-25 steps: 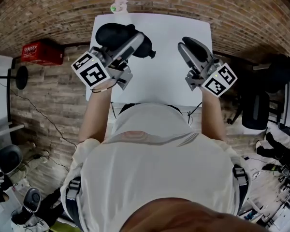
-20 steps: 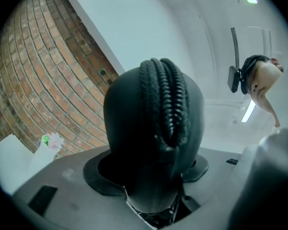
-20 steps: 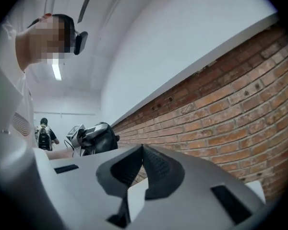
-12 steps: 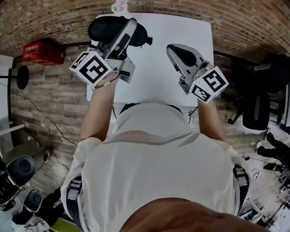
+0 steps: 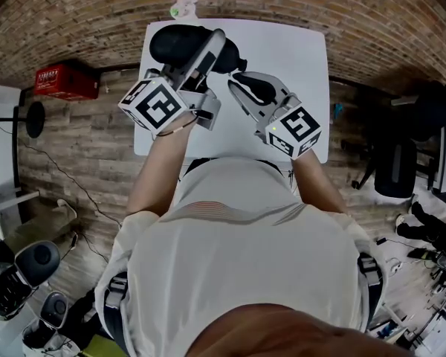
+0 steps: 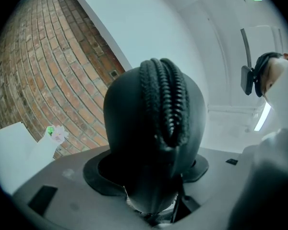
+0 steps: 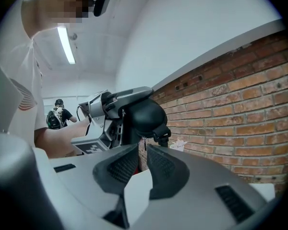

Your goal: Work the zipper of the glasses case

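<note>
Surface: a white rectangular table (image 5: 305, 58) lies at 12 o'clock from the person, and most of its top is bare.
Table edge: a small pink-and-white flower ornament (image 5: 183, 7) sits on the far edge, at about 11 o'clock.
Room: a red brick wall (image 5: 342, 6) rises behind the table. A red box (image 5: 65, 82) stands at 10 o'clock and a black office chair (image 5: 392, 171) at 3 o'clock. In the right gripper view, a white ceiling strip light (image 7: 66, 42) glows overhead.
Glasses case: a black oval zippered glasses case (image 5: 175, 43) with a braided black cord is held off the table above its far-left part, at 11 o'clock.
Left gripper: the left gripper (image 5: 205, 49) is clenched on the case's near end, and the case fills the space between its pads.
Right gripper: the right gripper (image 5: 236, 85) has its jaws parted by a narrow slit. They have just been opening, and nothing sits between the pads. Its tips are just beside the case, at the case's 4 o'clock.
Zipper pull: a small dark zipper pull (image 7: 143, 139) hangs from the case just beyond those tips.
Change: a second ago the right gripper hung well apart from the case, over the table's right side at 1 o'clock. It has since swung left and come close to the case. The left gripper and the case have barely shifted.
</note>
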### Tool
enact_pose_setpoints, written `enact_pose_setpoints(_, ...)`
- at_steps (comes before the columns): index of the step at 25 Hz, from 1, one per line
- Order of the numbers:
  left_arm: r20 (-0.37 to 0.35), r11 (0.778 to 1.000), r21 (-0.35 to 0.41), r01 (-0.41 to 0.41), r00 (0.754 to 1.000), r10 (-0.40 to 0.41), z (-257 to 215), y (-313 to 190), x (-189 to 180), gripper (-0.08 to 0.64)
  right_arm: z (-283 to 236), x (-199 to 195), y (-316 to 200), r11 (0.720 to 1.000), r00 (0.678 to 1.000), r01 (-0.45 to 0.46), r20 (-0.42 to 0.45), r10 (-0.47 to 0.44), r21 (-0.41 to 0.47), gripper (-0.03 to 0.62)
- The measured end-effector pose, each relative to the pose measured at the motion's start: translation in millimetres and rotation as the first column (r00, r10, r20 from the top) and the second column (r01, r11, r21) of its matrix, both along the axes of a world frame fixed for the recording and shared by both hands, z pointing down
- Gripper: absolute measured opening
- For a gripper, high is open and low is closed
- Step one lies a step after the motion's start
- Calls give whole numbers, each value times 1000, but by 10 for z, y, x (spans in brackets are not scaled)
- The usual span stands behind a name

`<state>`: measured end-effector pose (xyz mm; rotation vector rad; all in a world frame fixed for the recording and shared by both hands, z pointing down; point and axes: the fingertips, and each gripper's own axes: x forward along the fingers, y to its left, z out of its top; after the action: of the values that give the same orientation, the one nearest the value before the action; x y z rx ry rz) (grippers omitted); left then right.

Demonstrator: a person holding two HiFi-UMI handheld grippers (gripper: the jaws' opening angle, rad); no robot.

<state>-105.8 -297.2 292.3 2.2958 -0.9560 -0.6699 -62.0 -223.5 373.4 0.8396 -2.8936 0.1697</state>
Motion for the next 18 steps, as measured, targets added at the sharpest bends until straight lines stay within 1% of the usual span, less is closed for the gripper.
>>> enact_pose_setpoints(5, -8, 1000, -9, -1, 1000, 1, 19, 7, 21, 270, 12, -30, -46, 1000, 1000, -18, -4, 18, -4, 103)
enact_pose_setpoints(9, -5, 1000, -13, 5, 1000, -5, 59, 1, 11, 270, 6, -26, -77, 999, 999, -37, -4, 37, -6, 57)
enact_pose_setpoints(11, -3, 1000, -16, 7, 1000, -7, 72, -6, 4, 270, 14, -27, -79, 999, 999, -41, -14, 41, 0, 54)
enact_pose_setpoints(14, 8, 1000, -16, 19, 1000, -19, 70, 3, 1, 270, 24, -23, -80, 999, 999, -44, -29, 44, 6, 52)
enact_pose_setpoints(18, 45, 999, 16, 43, 998, -44, 42, 35, 2, 267, 31, -8, -113, 997, 995, -68, -68, 70, 22, 52)
